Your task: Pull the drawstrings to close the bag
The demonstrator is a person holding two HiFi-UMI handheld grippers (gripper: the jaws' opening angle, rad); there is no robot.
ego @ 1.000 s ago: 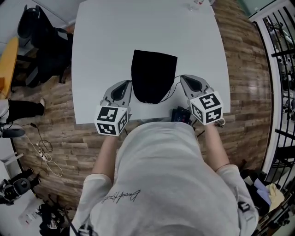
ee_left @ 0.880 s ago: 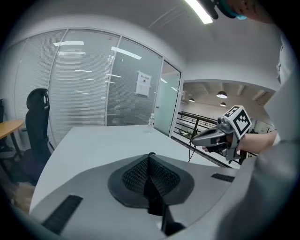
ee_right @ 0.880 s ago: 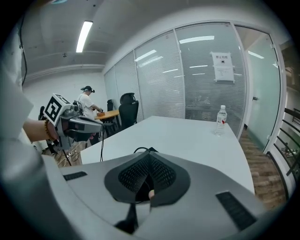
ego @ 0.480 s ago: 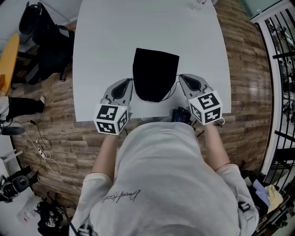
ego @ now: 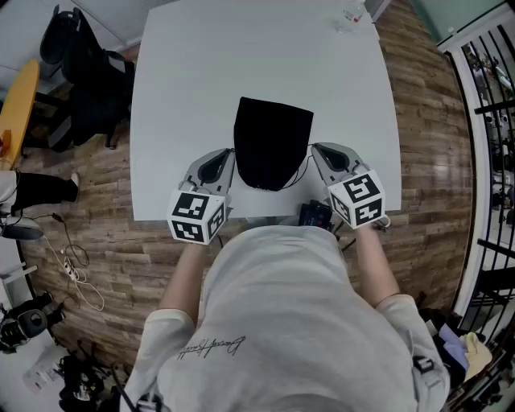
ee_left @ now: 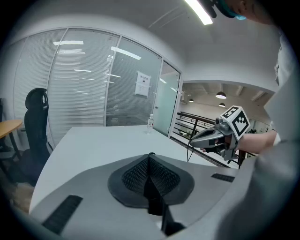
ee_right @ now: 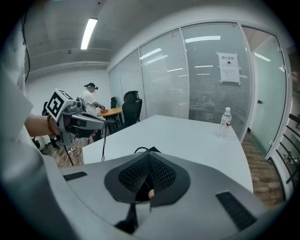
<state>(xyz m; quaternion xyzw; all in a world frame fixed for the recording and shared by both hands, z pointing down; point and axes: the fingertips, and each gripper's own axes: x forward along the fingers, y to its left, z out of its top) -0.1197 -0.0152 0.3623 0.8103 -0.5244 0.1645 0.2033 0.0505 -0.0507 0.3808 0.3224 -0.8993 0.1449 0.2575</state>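
A black drawstring bag (ego: 272,143) lies flat on the white table (ego: 185,80), its mouth toward the near edge. My left gripper (ego: 228,154) sits at the mouth's left corner and my right gripper (ego: 315,151) at its right corner. A thin black drawstring (ego: 302,166) curves from the mouth to the right gripper. In the left gripper view the jaws (ee_left: 150,157) are pressed together with a thin cord loop at their tip. In the right gripper view the jaws (ee_right: 149,154) are also shut, with a cord (ee_right: 140,150) and a bag corner just beyond them.
A water bottle (ego: 352,12) stands at the table's far right corner. A small black device (ego: 315,214) lies at the near edge by my right hand. A black office chair (ego: 88,72) stands left of the table. Another person (ee_right: 89,101) stands far off.
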